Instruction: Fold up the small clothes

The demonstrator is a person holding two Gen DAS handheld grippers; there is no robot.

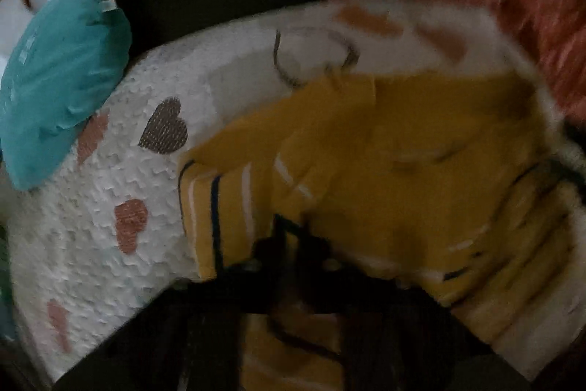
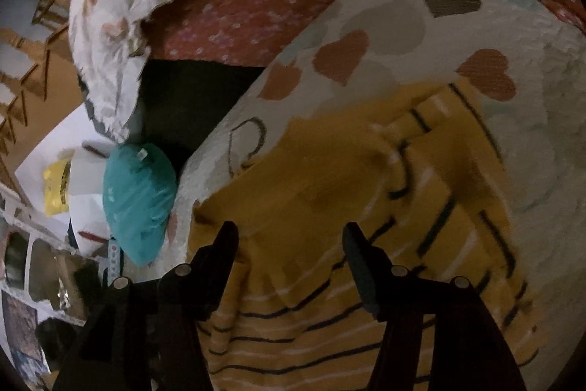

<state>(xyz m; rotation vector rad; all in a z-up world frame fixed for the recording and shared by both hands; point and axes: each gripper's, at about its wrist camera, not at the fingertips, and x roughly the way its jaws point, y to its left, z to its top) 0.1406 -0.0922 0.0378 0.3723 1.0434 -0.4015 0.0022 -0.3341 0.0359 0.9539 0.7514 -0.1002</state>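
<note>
Both my wrist views are dim and fisheye-curved with dark corners; the left is motion-blurred, the right sharper, smearing toward its rim.

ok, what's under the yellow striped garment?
The yellow garment lies on a white blanket with hearts. What's beneath the blanket's covered part can't be seen.

No text, brand or number can be read in either view. The teal cushion [image 2: 137, 202] carries a small pale tag at its top edge, too blurred to show any print. A drawn loop on the white blanket [image 2: 366, 24] beside it forms no clear letter.
</note>
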